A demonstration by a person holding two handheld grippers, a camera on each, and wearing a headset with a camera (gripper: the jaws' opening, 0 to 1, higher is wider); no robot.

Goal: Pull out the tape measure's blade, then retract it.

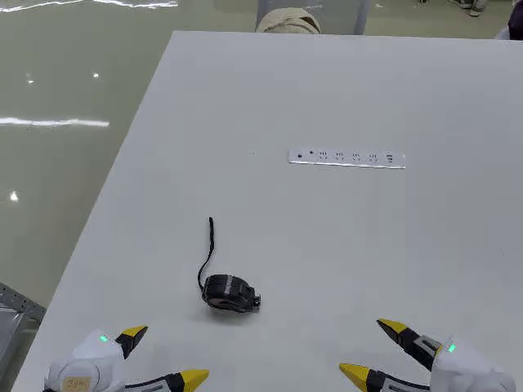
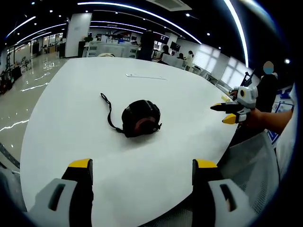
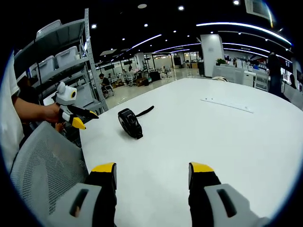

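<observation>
This looks like a big open office or lab hall. The floor is shiny. Long light strips run across the dark ceiling. Metal shelves hold grey boxes. People are far off behind the wide white worktop.

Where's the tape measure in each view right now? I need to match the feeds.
Head view: tape measure lower middle, left of centre.
Left gripper view: tape measure near centre.
Right gripper view: tape measure left of centre.
Shared landmark: white strip lying beyond it.
</observation>
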